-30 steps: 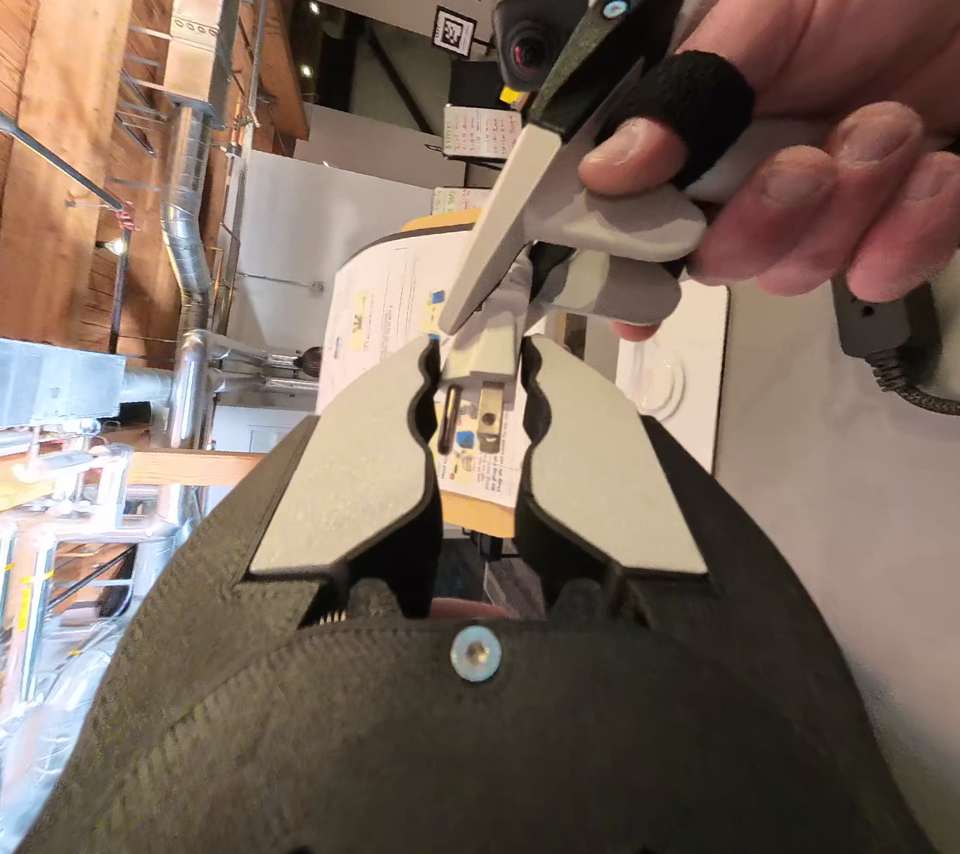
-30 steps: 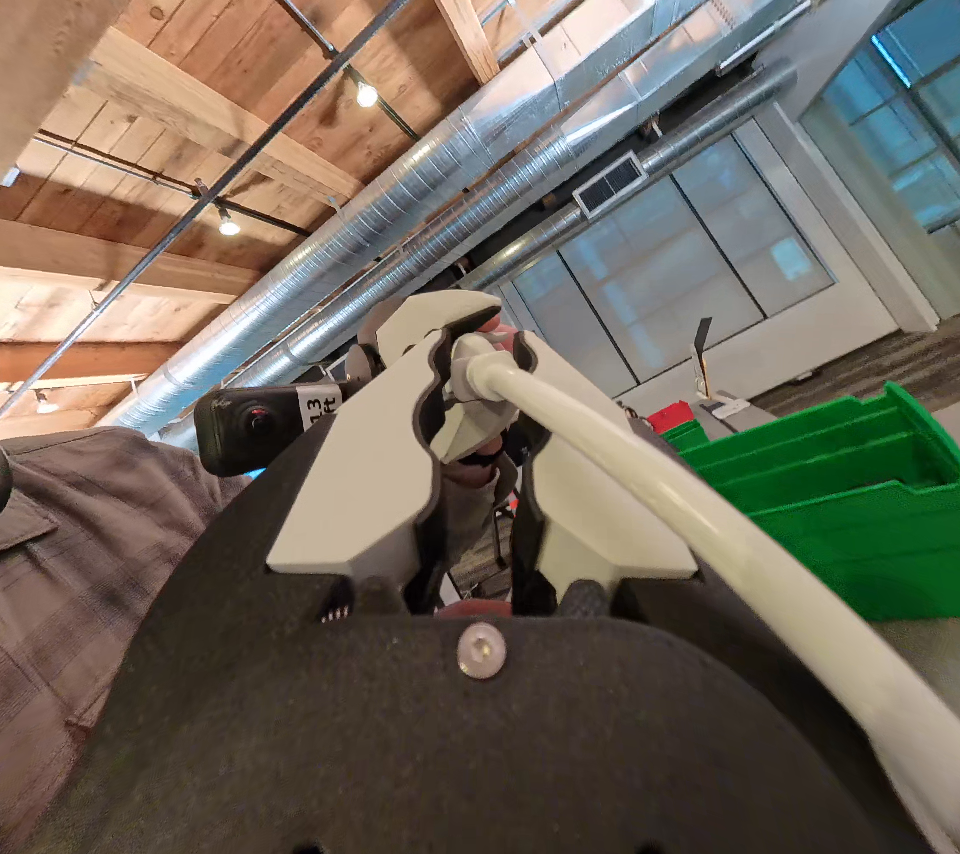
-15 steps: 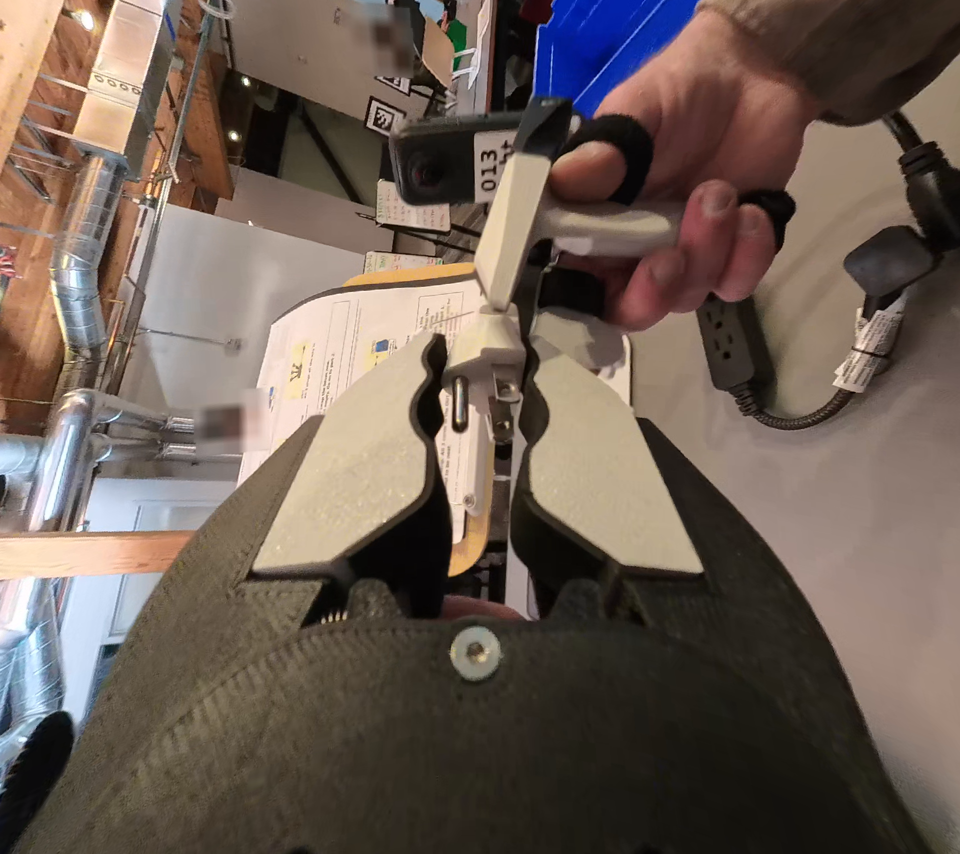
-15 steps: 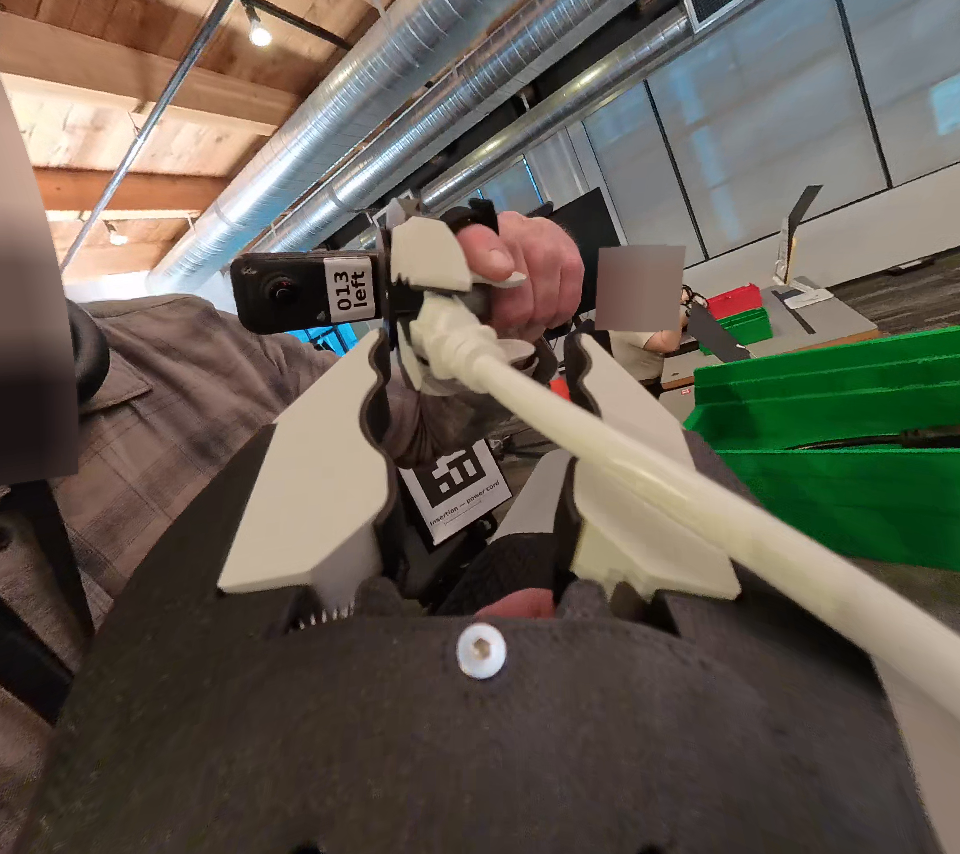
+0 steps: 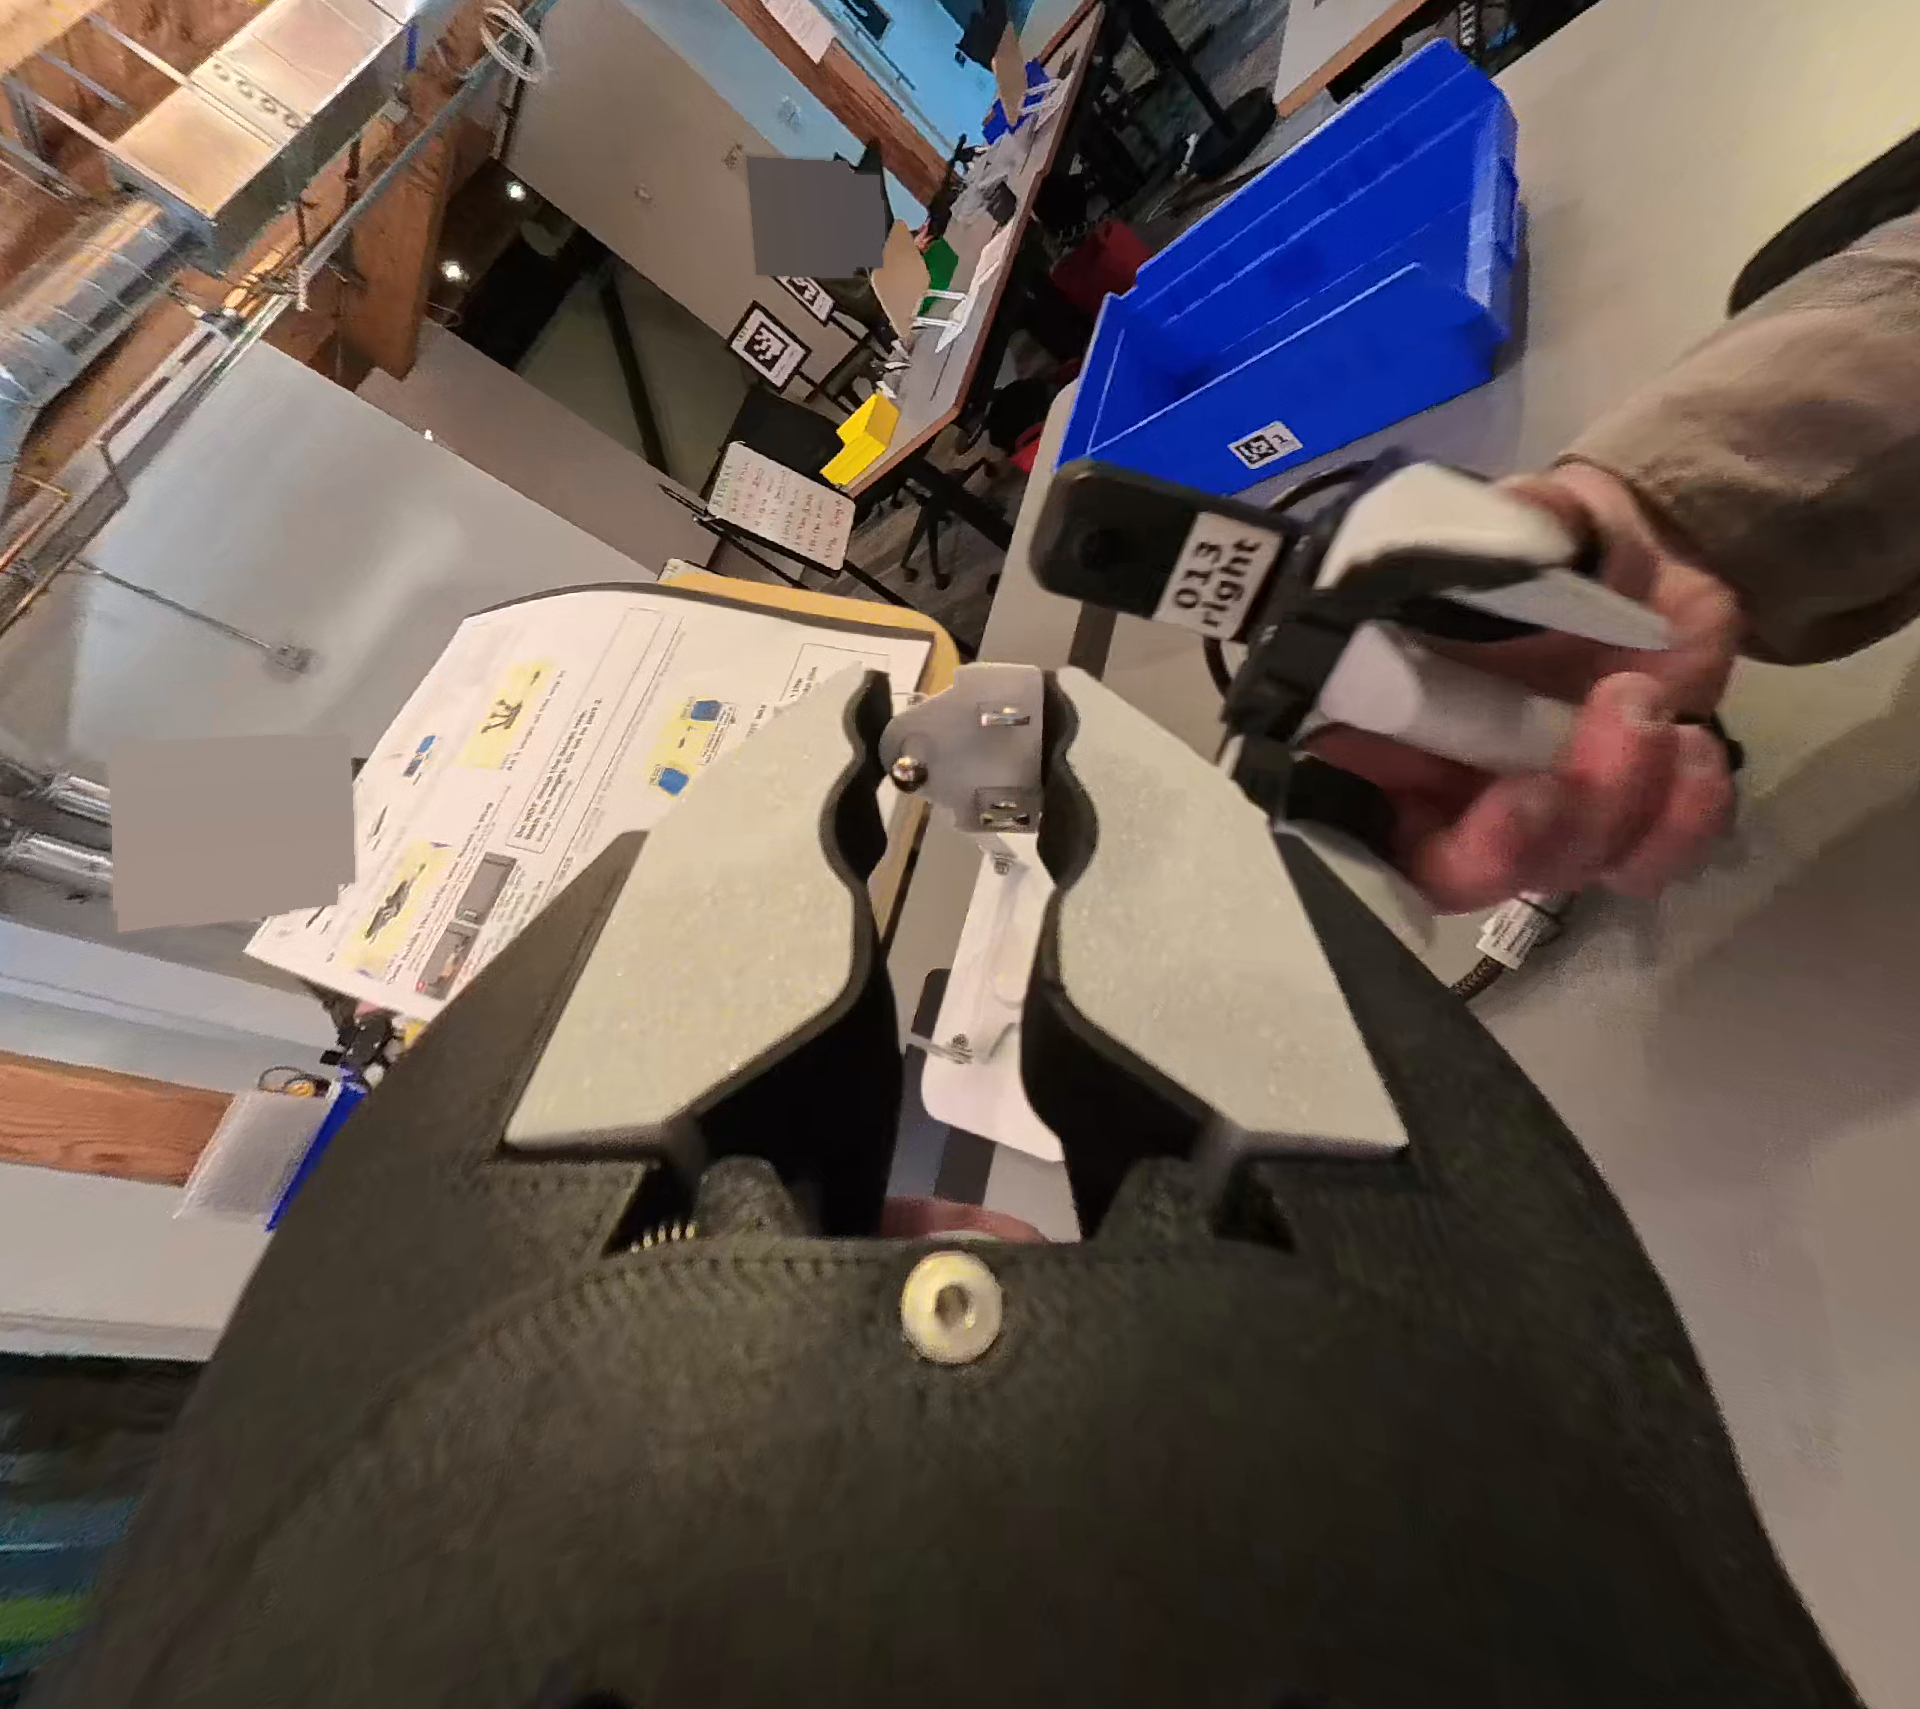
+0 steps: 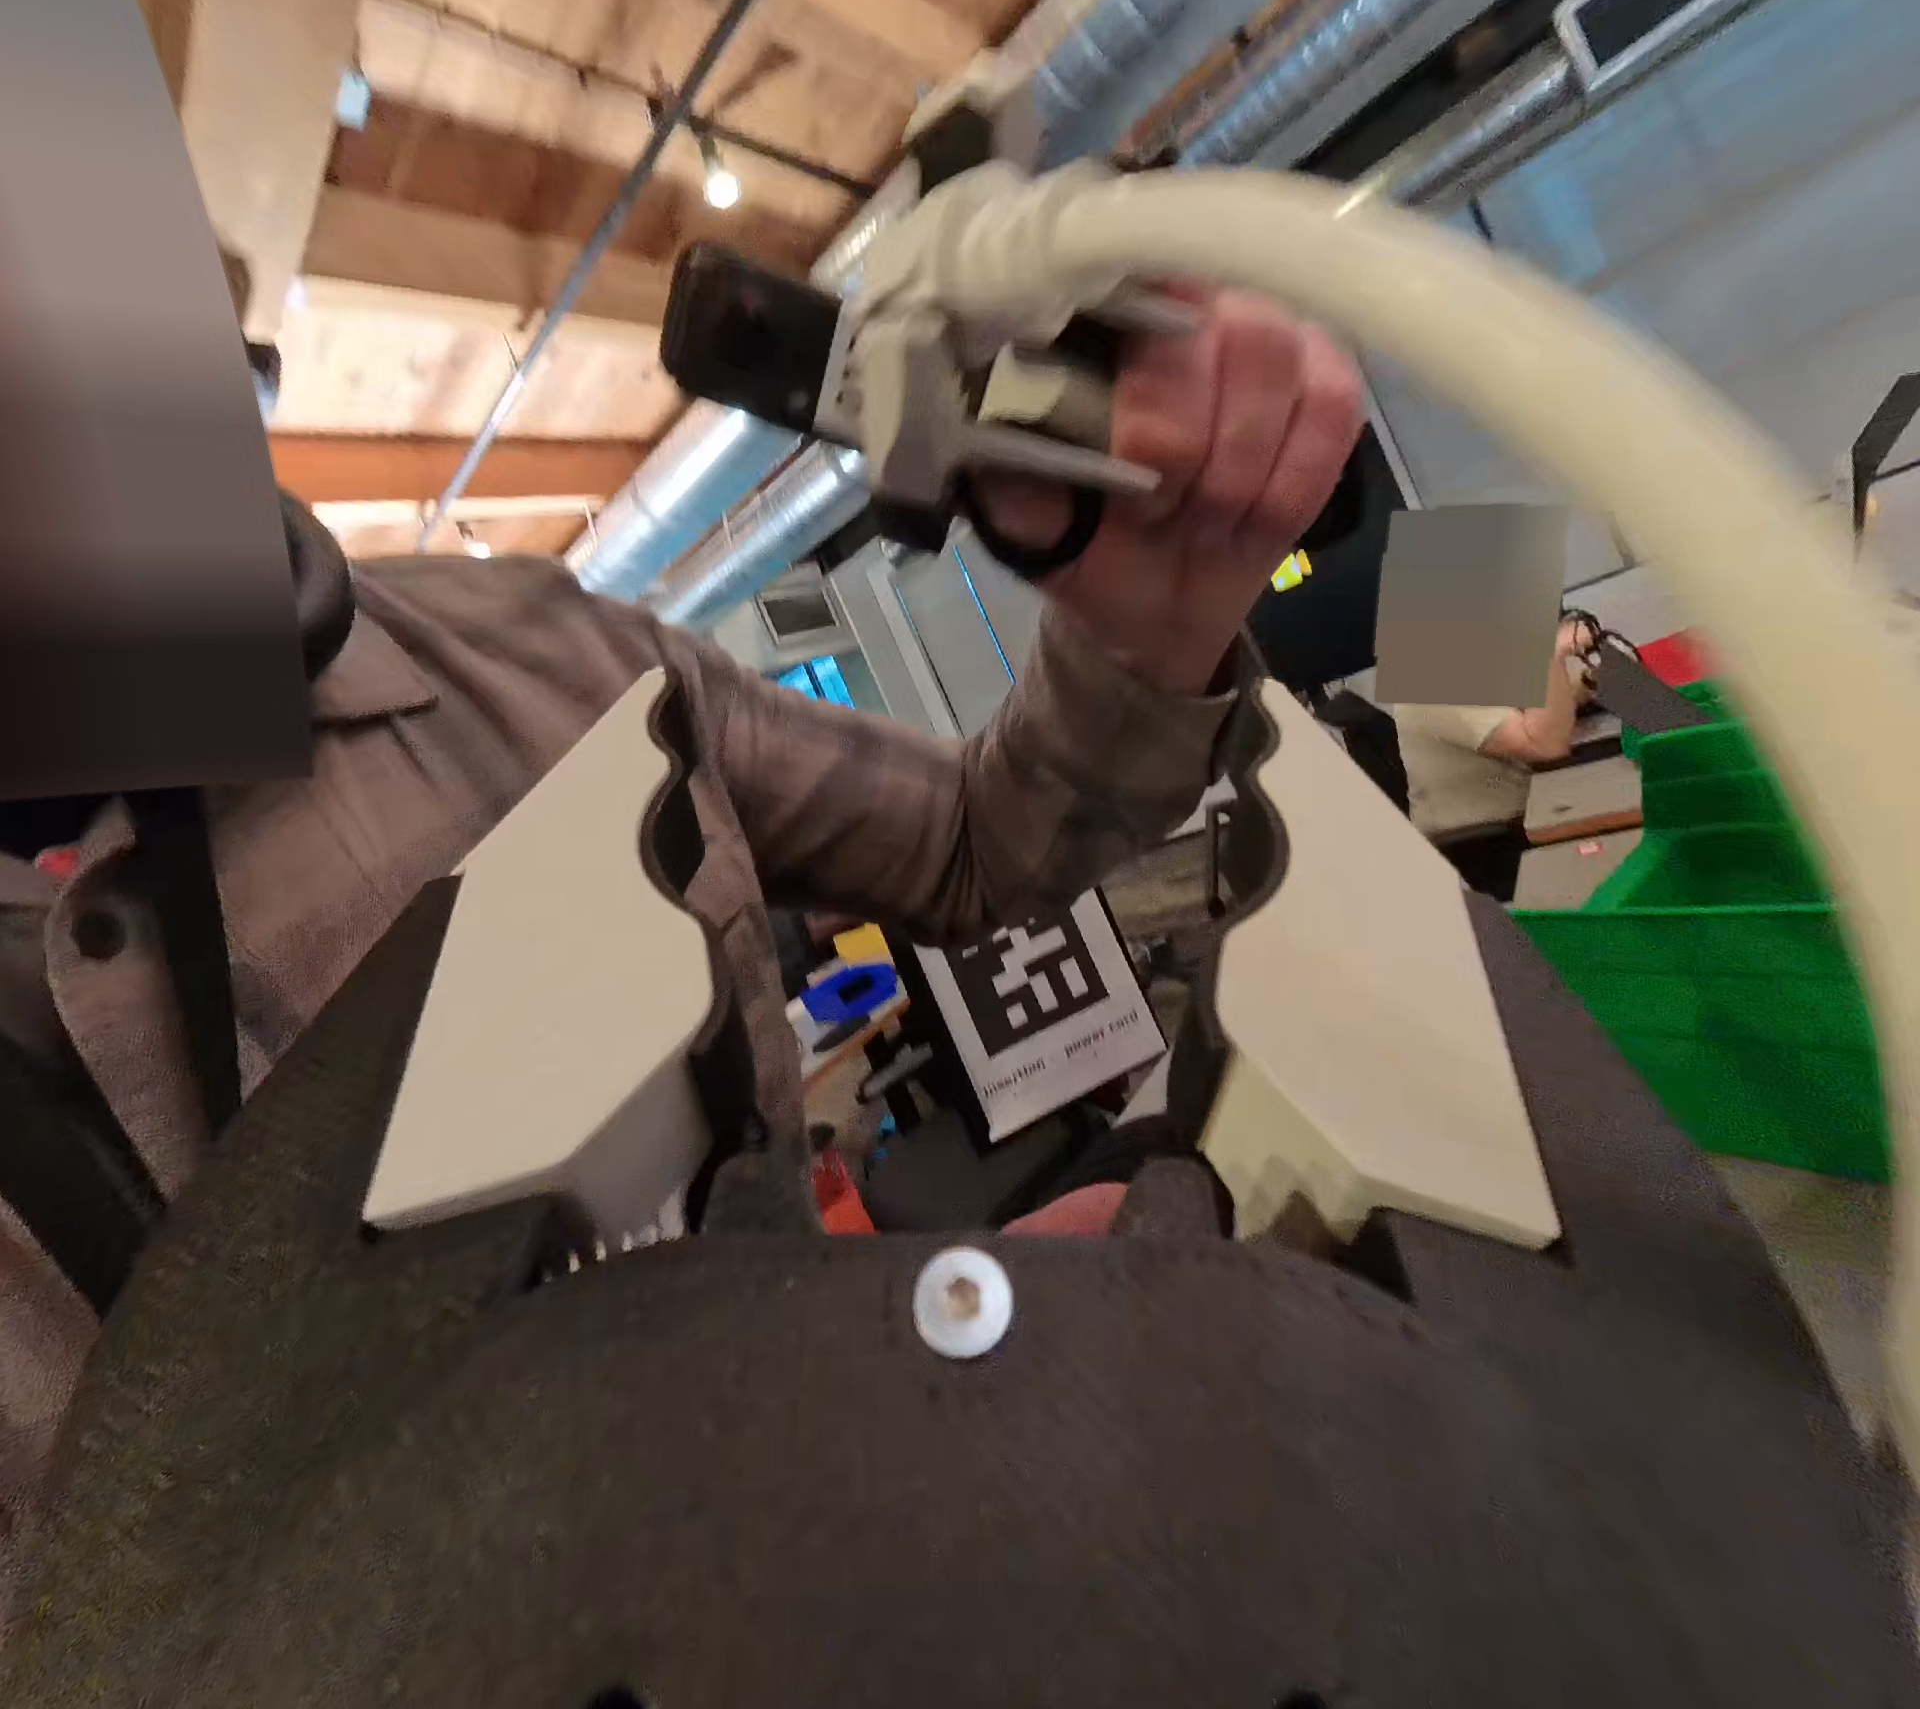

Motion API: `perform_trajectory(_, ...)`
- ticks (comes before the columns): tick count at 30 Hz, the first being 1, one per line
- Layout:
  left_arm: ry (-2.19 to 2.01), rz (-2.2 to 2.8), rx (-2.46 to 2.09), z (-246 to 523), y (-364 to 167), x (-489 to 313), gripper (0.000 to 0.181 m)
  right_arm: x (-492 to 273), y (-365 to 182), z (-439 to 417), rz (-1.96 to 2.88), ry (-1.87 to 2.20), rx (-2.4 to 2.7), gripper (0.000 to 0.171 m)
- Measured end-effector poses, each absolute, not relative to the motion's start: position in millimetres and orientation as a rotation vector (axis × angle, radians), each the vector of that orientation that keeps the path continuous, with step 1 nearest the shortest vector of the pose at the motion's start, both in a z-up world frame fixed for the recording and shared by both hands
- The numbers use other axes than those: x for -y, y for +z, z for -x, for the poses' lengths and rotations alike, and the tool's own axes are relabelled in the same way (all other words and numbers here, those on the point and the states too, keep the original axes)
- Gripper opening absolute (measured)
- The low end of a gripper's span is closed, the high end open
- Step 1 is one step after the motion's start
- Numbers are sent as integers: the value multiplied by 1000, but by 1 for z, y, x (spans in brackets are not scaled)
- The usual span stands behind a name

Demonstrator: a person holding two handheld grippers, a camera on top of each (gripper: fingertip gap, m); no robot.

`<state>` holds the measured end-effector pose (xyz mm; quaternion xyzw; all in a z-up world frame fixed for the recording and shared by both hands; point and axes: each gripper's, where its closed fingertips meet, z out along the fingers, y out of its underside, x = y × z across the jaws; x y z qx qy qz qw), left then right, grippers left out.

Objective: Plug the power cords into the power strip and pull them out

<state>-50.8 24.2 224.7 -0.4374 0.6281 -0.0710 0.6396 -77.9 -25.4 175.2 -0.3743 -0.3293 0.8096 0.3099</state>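
My left gripper (image 5: 961,724) is shut on a white three-prong plug (image 5: 971,760), held in the air with its prongs pointing back at the camera. In the right wrist view the left gripper (image 6: 935,371) holds the plug high, and the white cord (image 6: 1403,277) arcs from it down to the right. My right gripper (image 6: 961,807) is open and empty, with its jaws wide apart below the plug. Its handle (image 5: 1455,537) shows in a hand at the right of the left wrist view. I see no power strip, only a black cable with a tag (image 5: 1501,958) below that hand.
A blue bin (image 5: 1299,329) stands on the grey table (image 5: 1714,1140) behind the right hand. A printed sheet on a board (image 5: 582,776) lies at the left. A green bin (image 6: 1714,984) is at the right and a marker card (image 6: 1049,994) stands ahead. About 7 cm separates my left fingertips from my right.
My right gripper has let go of the white plug, opened wide and drawn away to the right. My left gripper keeps the plug and has turned, so the table is now in view.
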Motion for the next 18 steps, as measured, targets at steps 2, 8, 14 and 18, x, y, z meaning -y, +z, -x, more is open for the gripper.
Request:
perform_trajectory(2, -179, 1007, -1401, 58, 232, -27, 26, 39, 170, 74, 1031, 2097, 949, 99)
perform_trajectory(8, -193, 1025, -1382, 70, 241, -32, 26, 51, 186, 38, 1044, 1946, 1012, 81)
perform_trajectory(14, -325, 1004, -1421, 44, 241, -17, 25, 39, 188, 78, 845, 2255, 801, 123)
perform_trajectory(18, -426, 1046, -1410, 36, 241, -15, 25, 13, 221, 82, 646, 2147, 644, 130)
